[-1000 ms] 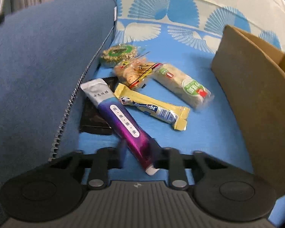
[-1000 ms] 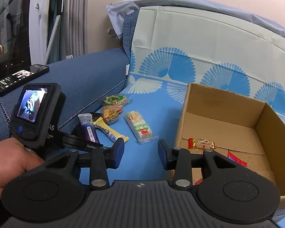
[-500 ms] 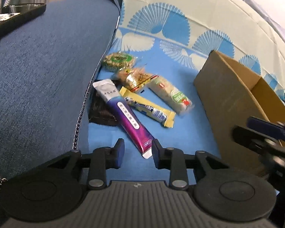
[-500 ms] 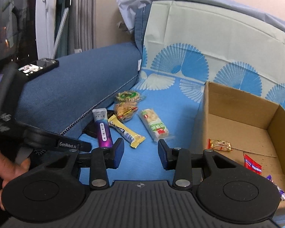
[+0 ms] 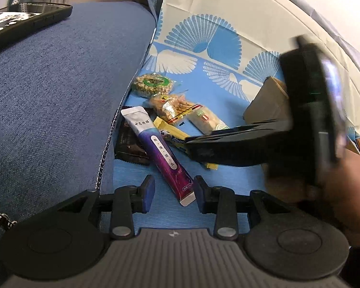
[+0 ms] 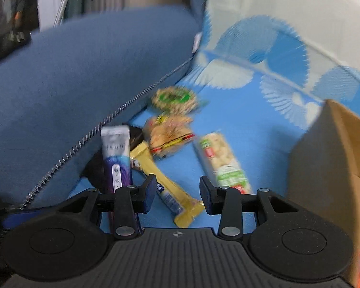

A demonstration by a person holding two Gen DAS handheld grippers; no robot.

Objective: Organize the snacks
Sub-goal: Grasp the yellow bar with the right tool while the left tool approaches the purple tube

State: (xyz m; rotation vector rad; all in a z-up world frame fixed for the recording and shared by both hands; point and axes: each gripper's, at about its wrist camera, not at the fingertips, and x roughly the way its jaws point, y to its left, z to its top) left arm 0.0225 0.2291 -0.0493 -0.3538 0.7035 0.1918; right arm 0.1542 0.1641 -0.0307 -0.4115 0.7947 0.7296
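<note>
Above the purple sachet (image 5: 163, 153), the left claw (image 5: 174, 196) is opening, gripping nothing; the right claw (image 6: 177, 194) gapes empty.

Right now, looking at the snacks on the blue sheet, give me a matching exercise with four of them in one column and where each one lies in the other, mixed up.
Things:
1. purple stick pack
2. round green-label snack
3. yellow bar
4. black packet

Places:
A. farthest back, beside the blue cushion
B. partly under the purple pack, against the cushion's zip edge
C. its near end between the open fingers of the left tool
D. running down between the open fingers of the right tool

Pairs: 1-C, 2-A, 3-D, 4-B
</note>
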